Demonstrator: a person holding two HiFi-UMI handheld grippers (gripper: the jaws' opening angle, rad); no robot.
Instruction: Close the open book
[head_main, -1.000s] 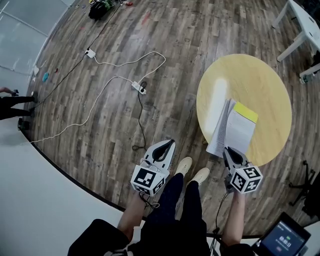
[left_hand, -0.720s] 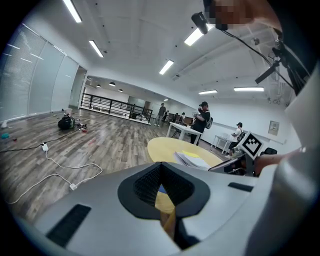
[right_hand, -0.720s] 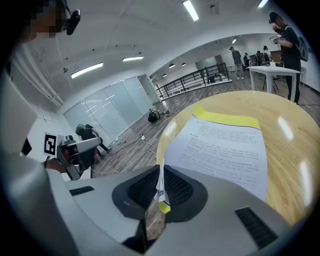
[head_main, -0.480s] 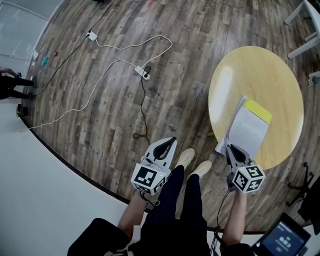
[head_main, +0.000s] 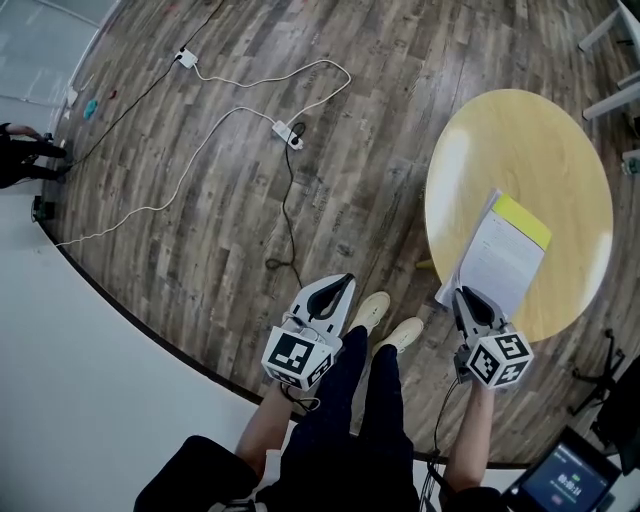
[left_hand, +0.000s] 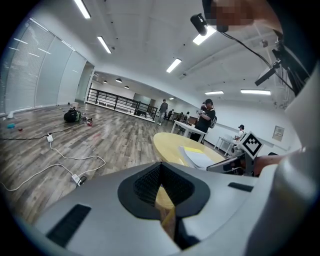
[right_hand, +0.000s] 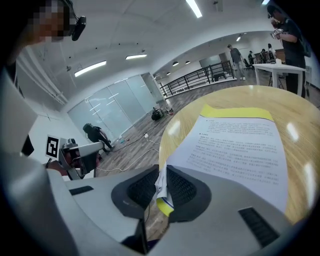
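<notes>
Round yellow table (head_main: 560, 140) bears the book (head_main: 505, 255), its near corner clamped in the right gripper (head_main: 466, 296). The left gripper (head_main: 337, 288) hangs closed and empty. Next, probably: lay the leaves flat, then release.

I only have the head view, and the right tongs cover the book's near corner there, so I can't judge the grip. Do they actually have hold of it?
Observer: Yes. In the right gripper view the right tongs are shut on the near corner of the white-paged book with the yellow cover. White page edges and a bit of yellow sit between them.
Operator: What is lying on top, cover or page?
Observer: A page. Rows of print run across it, and it lies flat on the round yellow wooden table.
Operator: And the left tongs?
Observer: In the left gripper view the left tongs are shut with nothing between them, away from the book.
</notes>
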